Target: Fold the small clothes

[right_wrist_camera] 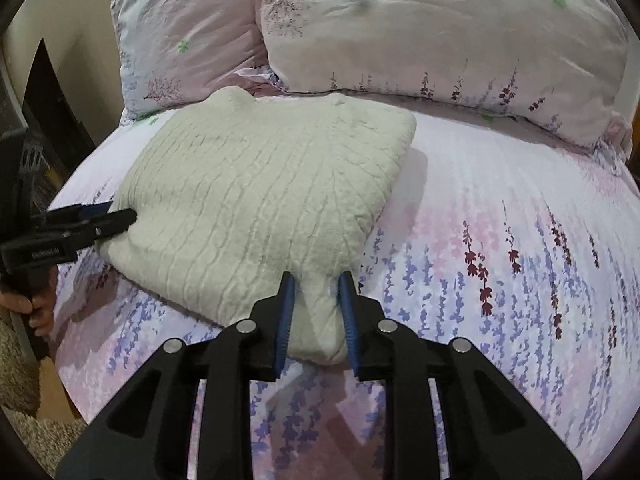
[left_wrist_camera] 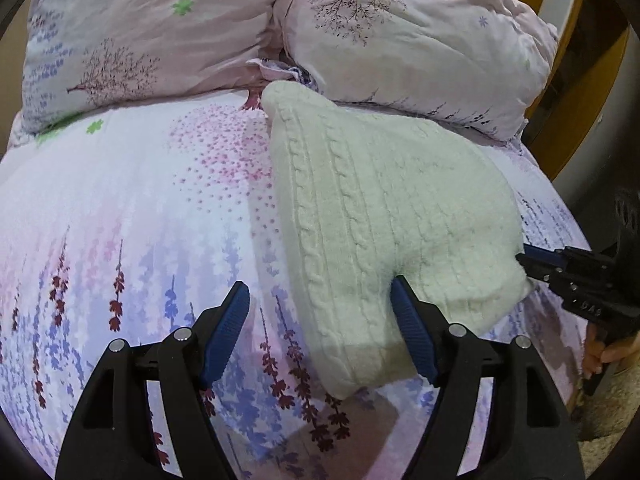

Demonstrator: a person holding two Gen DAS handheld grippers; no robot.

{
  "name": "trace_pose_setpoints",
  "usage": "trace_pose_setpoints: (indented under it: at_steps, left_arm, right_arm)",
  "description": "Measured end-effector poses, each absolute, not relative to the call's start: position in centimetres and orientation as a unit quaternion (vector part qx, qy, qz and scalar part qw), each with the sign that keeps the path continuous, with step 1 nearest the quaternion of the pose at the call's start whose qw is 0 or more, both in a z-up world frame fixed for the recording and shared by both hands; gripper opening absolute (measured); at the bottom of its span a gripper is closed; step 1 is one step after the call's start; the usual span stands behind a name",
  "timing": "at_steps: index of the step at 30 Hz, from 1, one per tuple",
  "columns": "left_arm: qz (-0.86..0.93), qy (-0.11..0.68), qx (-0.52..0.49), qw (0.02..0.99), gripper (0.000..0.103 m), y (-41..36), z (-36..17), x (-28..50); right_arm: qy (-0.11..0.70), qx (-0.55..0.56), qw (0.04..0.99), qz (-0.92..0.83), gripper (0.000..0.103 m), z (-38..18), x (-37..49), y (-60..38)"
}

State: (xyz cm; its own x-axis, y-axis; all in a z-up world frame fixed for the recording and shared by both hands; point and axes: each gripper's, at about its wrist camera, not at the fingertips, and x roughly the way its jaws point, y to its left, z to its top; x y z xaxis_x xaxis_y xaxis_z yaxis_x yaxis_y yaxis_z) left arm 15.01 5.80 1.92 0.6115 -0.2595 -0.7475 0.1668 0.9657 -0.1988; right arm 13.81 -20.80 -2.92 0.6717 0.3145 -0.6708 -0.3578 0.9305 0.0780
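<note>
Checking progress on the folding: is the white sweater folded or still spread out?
Folded. The sweater lies on the bed as a thick, compact block with doubled edges, no sleeves spread out.

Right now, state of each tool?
Left tool: open, one pad against the cream knit garment, nothing gripped.
Right tool: shut on the garment's near corner.

Both wrist views angled down, close over bed — opposite sides; shared: knit garment, pillows.

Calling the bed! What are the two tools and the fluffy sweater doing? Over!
Left tool open beside sweater. Right tool pinching its near corner. Pillows behind, nothing blocking.
</note>
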Motion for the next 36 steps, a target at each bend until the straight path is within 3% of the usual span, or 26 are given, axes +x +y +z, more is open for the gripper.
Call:
trace_pose_setpoints:
  at_steps: [6, 15, 20, 25, 36]
  left_arm:
    - [-0.111, 0.398, -0.030, 0.910, 0.075, 5.8, 3.2, 12.4]
    - [-0.082, 0.395, 0.016, 0.915, 0.076, 4.2, 2.8, 12.1]
    - [-0.067, 0.380, 0.009, 0.923, 0.082, 4.4, 3.2, 10.5]
    - [-0.056, 0.371, 0.017, 0.927, 0.090, 4.4, 3.3, 8.5]
    - [-0.054, 0.382, 0.010, 0.923, 0.091, 5.1, 2.5, 3.3]
  right_arm:
    - [0.292, -0.025, 0.932, 0.213, 0.023, -1.0, 10.3, -21.0]
    - [0.344, -0.052, 0.916, 0.199, 0.025, -2.9, 11.9, -19.0]
    - [0.324, -0.028, 0.925, 0.195, 0.054, -1.8, 10.1, -20.1]
    - [0.314, -0.013, 0.932, 0.178, 0.063, -1.4, 8.2, -20.9]
    - [0.315, -0.028, 0.935, 0.160, 0.069, -2.1, 3.1, -20.5]
